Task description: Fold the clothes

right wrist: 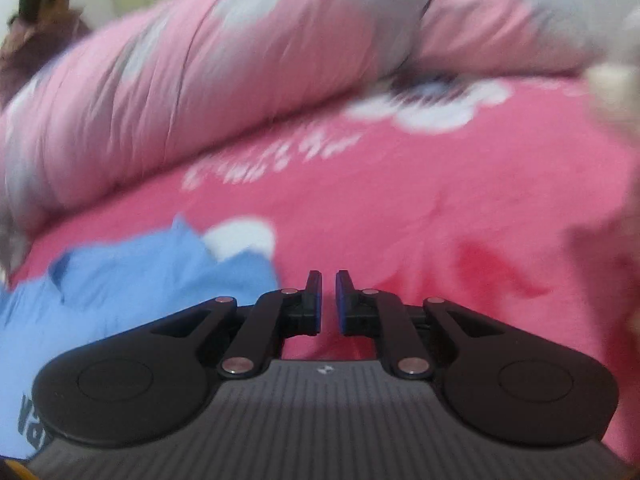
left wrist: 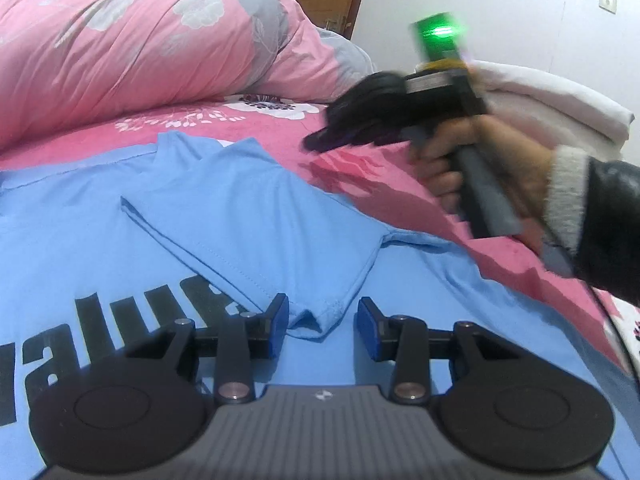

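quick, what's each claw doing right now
left claw: open, over the blue shirt, holding nothing
right claw: nearly closed, narrow gap, holding nothing

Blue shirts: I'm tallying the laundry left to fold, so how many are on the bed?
1. A single blue T-shirt with black lettering lies spread on the pink bedsheet, one sleeve folded inward, right ahead of the left tongs. Others may lie outside both views.
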`<state>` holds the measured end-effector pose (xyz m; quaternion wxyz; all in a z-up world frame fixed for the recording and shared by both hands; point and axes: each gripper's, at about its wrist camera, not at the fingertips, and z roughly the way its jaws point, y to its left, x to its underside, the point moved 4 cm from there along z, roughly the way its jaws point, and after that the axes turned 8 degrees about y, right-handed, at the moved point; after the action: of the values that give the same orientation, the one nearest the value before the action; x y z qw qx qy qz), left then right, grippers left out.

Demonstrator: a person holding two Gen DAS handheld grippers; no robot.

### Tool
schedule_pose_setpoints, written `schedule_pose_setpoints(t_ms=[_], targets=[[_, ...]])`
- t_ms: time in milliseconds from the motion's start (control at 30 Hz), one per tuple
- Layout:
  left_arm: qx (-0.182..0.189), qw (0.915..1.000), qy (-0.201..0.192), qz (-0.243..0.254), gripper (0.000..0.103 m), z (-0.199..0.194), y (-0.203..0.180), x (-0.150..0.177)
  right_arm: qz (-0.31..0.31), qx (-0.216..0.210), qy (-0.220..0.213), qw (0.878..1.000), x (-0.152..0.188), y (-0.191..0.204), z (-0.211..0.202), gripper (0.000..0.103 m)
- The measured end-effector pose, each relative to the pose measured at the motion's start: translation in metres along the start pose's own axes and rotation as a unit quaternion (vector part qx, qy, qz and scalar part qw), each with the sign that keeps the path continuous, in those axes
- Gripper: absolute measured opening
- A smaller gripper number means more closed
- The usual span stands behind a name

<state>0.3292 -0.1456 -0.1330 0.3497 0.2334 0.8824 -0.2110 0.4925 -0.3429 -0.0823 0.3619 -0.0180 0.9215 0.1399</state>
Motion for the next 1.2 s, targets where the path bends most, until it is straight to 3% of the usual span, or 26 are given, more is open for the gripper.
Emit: schedule_pose_setpoints(t_ms=[67,167,267,333,433,533,600,667,867,933,1133,1200], targets=[[0.005,1.0000,-0.001,-0.004,0.039,-0.001,0.001,0.001,-0.031,-0.024,-0.010,0.999,0.008,0.001,-0.032,0.008],[0.007,0.9999,-0.001,-0.007,0.039,-0.002,0.001,0.002,-0.088,-0.072,0.014,0.993,0.033,0.013,-0.063,0.008],[0.007,0.9999,-0.001,-0.007,0.039,-0.001,0.000,0.002,-0.136,-0.066,0.080,0.985,0.071,0.021,-0.064,0.009],[0.010,0.9999,-0.001,-0.010,0.040,-0.001,0.002,0.001,-0.127,-0.008,0.112,0.986,0.088,0.011,-0.061,0.009],[0.017,0.9997,0.000,-0.016,0.041,-0.001,0.004,0.001,-0.042,-0.018,0.039,0.998,0.088,-0.008,-0.118,0.009],[0.020,0.9997,0.001,-0.013,0.044,-0.002,0.003,0.000,-0.025,-0.001,-0.013,1.000,0.100,-0.014,-0.184,0.009],[0.016,0.9998,0.002,-0.011,0.044,-0.004,0.001,-0.001,-0.037,0.018,-0.009,0.999,0.111,-0.015,-0.201,0.009],[0.000,0.9999,-0.001,-0.017,0.044,-0.008,0.001,-0.004,-0.042,0.017,0.002,0.999,0.118,-0.010,-0.197,0.009],[-0.059,0.9978,0.014,-0.026,0.044,-0.029,-0.002,-0.006,-0.039,-0.010,0.062,0.997,0.138,0.000,-0.126,0.009],[-0.070,0.9973,0.015,-0.018,0.044,-0.039,-0.001,-0.004,-0.024,-0.005,0.059,0.998,0.148,-0.012,-0.135,0.005],[-0.109,0.9939,0.017,-0.005,0.044,-0.075,0.003,0.001,0.024,0.013,0.045,0.999,0.179,-0.052,-0.171,0.007],[-0.125,0.9919,0.022,0.001,0.044,-0.092,0.000,0.004,-0.005,0.010,0.034,0.999,0.177,-0.037,-0.169,0.010]])
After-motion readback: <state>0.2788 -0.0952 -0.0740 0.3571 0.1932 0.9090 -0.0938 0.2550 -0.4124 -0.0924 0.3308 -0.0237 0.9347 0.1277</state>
